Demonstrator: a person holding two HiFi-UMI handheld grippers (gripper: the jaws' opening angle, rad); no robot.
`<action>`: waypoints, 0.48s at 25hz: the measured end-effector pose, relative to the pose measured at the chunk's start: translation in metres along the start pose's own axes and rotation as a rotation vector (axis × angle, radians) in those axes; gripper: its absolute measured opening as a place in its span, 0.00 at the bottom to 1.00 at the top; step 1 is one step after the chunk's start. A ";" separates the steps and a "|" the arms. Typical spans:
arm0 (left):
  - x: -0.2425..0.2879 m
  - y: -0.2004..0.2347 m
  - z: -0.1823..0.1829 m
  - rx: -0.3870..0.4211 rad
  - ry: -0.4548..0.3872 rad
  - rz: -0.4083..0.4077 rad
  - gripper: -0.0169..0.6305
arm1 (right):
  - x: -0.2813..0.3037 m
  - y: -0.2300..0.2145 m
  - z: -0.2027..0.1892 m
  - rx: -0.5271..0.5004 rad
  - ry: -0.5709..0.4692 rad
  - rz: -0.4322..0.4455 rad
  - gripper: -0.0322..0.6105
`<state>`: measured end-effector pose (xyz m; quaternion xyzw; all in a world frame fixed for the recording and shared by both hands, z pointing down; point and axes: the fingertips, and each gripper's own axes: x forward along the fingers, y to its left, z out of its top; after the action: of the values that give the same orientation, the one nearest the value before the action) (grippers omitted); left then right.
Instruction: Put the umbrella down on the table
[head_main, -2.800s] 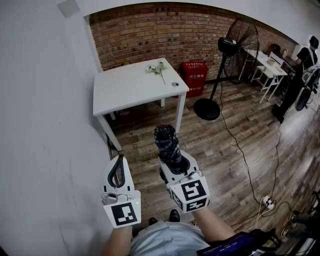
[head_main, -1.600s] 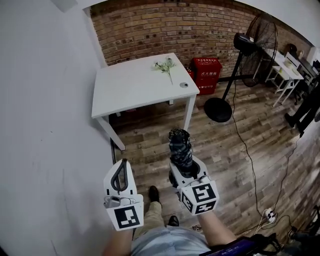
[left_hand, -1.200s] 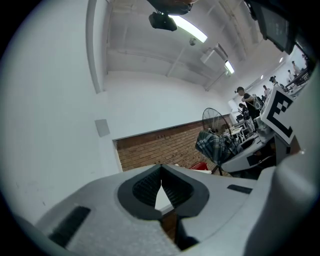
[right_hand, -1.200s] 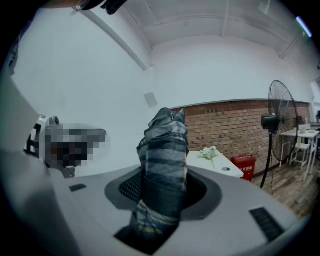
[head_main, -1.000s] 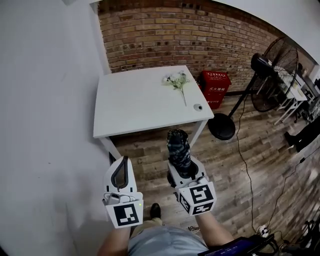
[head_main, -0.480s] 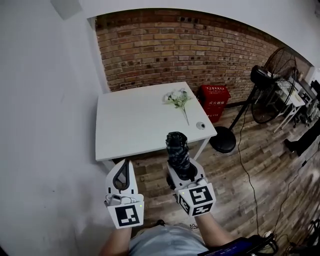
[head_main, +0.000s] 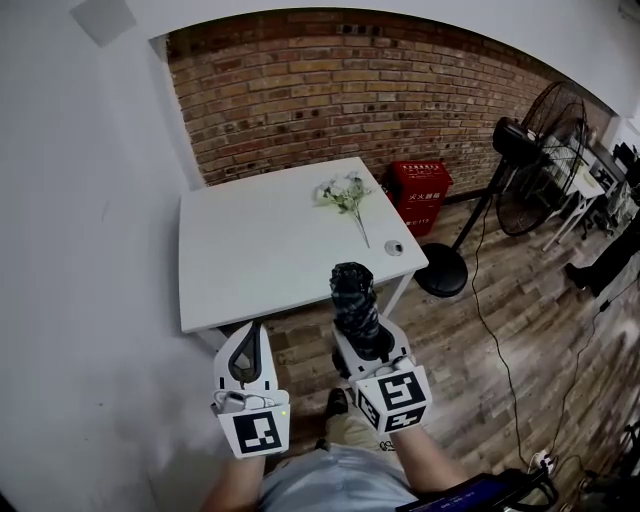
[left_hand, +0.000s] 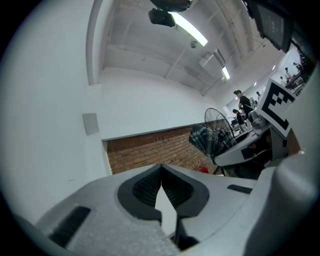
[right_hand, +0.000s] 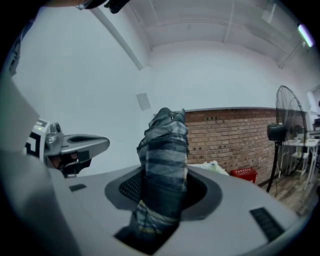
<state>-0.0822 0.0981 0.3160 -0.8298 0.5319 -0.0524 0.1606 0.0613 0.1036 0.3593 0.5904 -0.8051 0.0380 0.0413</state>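
Red-brown bricks cover the far wall, and a white table stands in front of it on a wooden floor. A bunch of pale flowers lies on the far right part of the table, and a small round thing sits near its right edge. The rest of the top is bare. A red box and a tall black fan stand to the right.

The job is not done yet. The umbrella is folded up, dark with a check pattern, and it is up in the air, not on the table. The right gripper pinches it low down, with one jaw on each side of the cloth, and the umbrella sticks out forward past the jaws. From above, its far end lines up with the near edge of the table, close to the right corner. I cannot tell if it is over the table or just short of it.

The left gripper holds nothing. Its jaws are pressed together at the tips, with only a thin gap behind them. It hangs to the left of the other gripper, side by side with it, near the white wall.

Both grippers point level, straight toward the table. What is left, I think, is to bring the umbrella over the bare part of the table, lower it until it lies there, and let the jaws go wide.
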 end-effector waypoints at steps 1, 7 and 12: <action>0.005 -0.001 -0.002 0.002 0.003 -0.005 0.04 | 0.004 -0.003 -0.001 0.002 0.000 -0.003 0.33; 0.042 -0.003 -0.023 0.020 0.032 -0.019 0.04 | 0.038 -0.035 -0.004 0.014 -0.010 -0.022 0.33; 0.084 0.007 -0.043 0.033 0.095 -0.009 0.04 | 0.083 -0.065 -0.003 0.038 0.008 -0.012 0.33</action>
<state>-0.0629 0.0105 0.3473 -0.8260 0.5342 -0.1012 0.1485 0.0984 0.0053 0.3720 0.5960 -0.8004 0.0556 0.0335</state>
